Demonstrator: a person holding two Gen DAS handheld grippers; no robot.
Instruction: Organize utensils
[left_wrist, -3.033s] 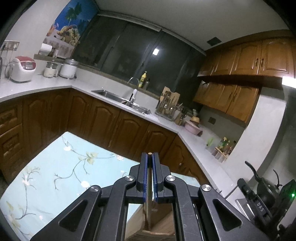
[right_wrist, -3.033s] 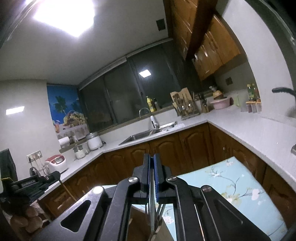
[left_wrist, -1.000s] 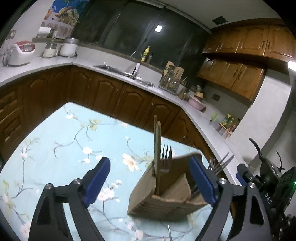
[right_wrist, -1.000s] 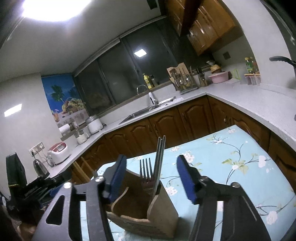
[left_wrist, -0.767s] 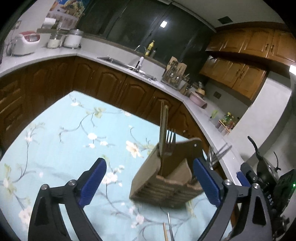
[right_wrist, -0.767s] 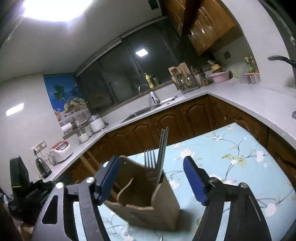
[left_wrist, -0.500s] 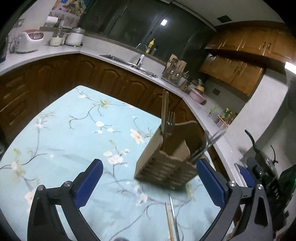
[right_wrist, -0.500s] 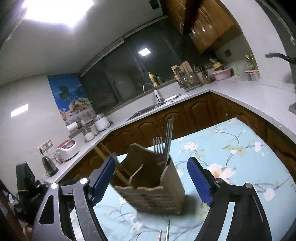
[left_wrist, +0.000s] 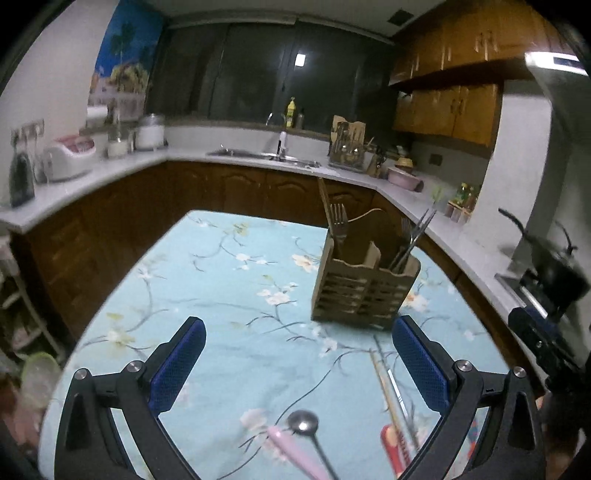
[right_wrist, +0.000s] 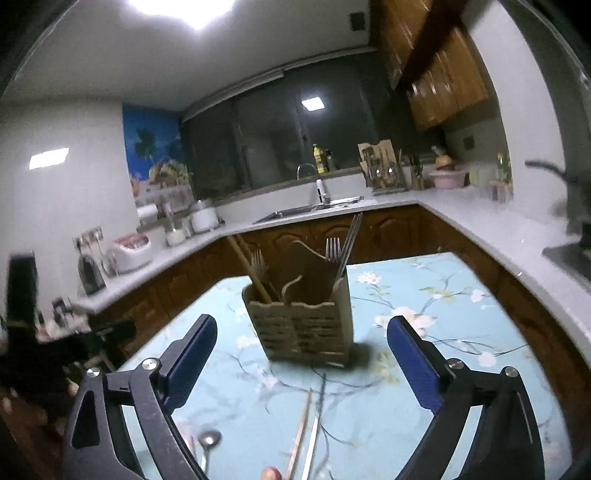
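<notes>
In front of the brown wooden slatted utensil holder (left_wrist: 364, 291), the left gripper (left_wrist: 301, 363) and the right gripper (right_wrist: 301, 360), its jaws just opening, are wide and empty, and a careless grab could knock the small silver metal spoon (left_wrist: 303, 422) away.

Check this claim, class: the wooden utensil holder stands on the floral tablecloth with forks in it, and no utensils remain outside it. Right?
Wrong on one point: utensils remain outside. The left wrist view shows a spoon and chopsticks on the tablecloth before the holder.
</notes>
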